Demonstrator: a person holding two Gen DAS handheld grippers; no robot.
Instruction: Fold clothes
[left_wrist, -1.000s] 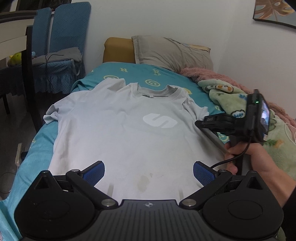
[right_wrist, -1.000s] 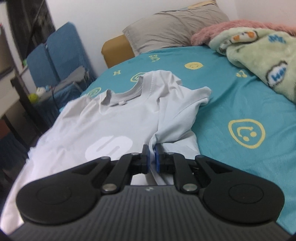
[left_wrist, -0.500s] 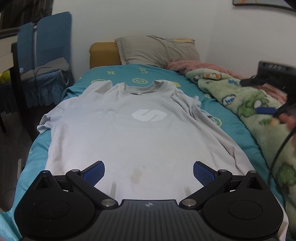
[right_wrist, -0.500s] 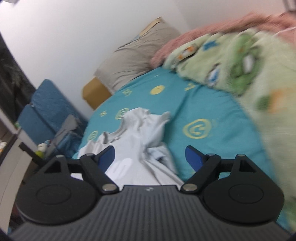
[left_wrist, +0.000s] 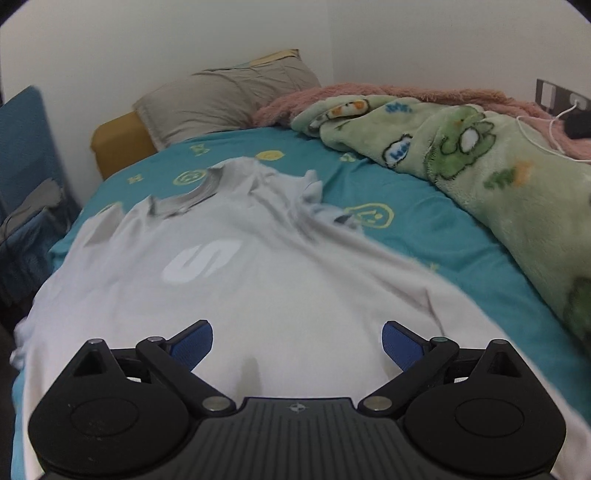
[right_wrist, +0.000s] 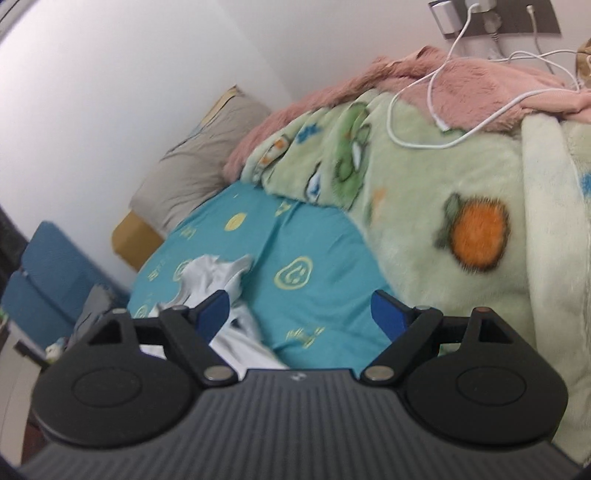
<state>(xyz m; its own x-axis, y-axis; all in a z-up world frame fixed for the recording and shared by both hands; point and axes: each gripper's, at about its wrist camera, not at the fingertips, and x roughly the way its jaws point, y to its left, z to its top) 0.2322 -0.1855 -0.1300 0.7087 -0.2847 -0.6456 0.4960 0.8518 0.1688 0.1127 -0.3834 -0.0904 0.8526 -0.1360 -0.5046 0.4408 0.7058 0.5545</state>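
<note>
Shirt (left_wrist: 229, 280) lies spread at frame centre, one sleeve (left_wrist: 314, 195) bunched, no folds visible; left gripper (left_wrist: 297, 341) and right gripper (right_wrist: 301, 314) both gape empty.

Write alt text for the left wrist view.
A light grey T-shirt lies spread front-up on a teal bed sheet, its far sleeve bunched. The open left gripper hovers above its lower part, holding nothing. A green blanket and grey pillow lie beyond.

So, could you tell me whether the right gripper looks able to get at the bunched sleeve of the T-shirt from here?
Probably yes: the right gripper is open, and the bunched sleeve lies uncovered on the sheet near its left finger.
</note>
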